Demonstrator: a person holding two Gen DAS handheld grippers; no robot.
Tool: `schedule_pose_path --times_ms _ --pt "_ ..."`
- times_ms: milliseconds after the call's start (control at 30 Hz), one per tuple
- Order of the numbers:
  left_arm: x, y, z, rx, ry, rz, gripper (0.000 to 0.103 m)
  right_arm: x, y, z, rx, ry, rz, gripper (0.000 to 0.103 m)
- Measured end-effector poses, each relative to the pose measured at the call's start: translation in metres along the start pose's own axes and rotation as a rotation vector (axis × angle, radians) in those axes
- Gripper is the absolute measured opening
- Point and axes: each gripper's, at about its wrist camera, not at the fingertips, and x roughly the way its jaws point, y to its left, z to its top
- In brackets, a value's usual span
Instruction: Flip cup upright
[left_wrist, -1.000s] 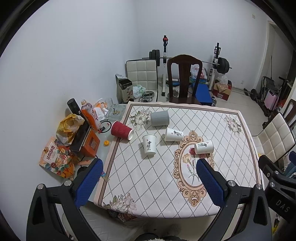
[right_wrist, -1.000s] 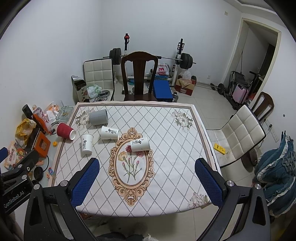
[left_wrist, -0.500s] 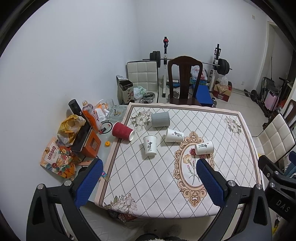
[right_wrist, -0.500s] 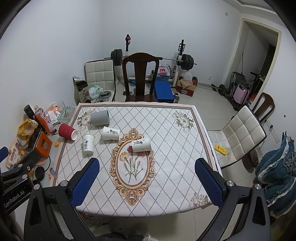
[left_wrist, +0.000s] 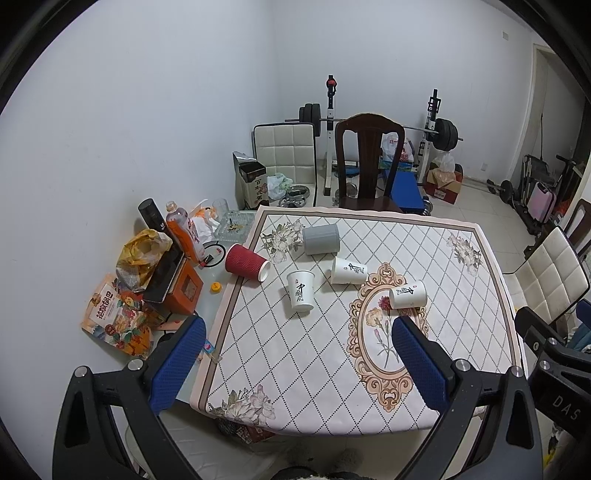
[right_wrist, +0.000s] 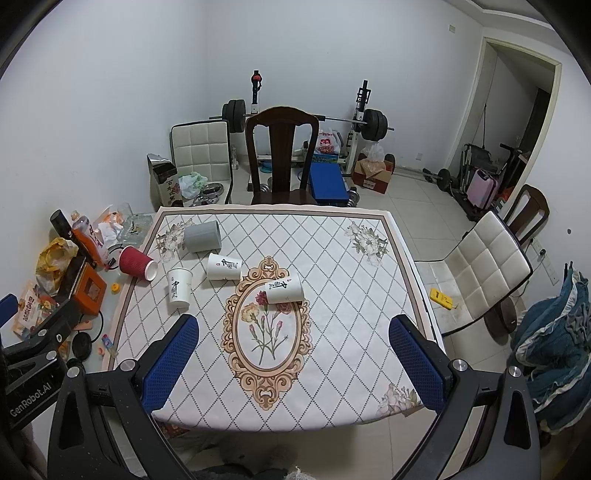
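Several cups lie on their sides on the patterned tablecloth (left_wrist: 303, 354): a red ribbed cup (left_wrist: 246, 263) at the left edge, a grey cup (left_wrist: 320, 239), and three white printed cups (left_wrist: 300, 290), (left_wrist: 348, 271), (left_wrist: 407, 294). The right wrist view shows the same red cup (right_wrist: 137, 263), grey cup (right_wrist: 202, 236) and white cups (right_wrist: 179, 288), (right_wrist: 224, 266), (right_wrist: 284, 288). My left gripper (left_wrist: 295, 365) is open and empty, high above the table's near edge. My right gripper (right_wrist: 293, 362) is open and empty, also high above the near edge.
A dark wooden chair (left_wrist: 368, 162) stands at the table's far side. A glass side table (left_wrist: 212, 275) left of it holds bottles, bags and boxes. A white padded chair (right_wrist: 480, 266) stands at the right. Weight-lifting gear (right_wrist: 306, 122) lines the back wall.
Both views have shifted slightly, so the table sits a little lower and nearer in frame. The cups have not moved. Both grippers stay open.
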Motion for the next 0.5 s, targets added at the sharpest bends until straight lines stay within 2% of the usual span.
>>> schedule_pose_path --times_ms 500 --pt "-0.0014 0.0007 -0.0012 0.001 -0.004 -0.001 0.103 0.0002 0.0008 -0.0017 0.002 0.001 0.0 0.103"
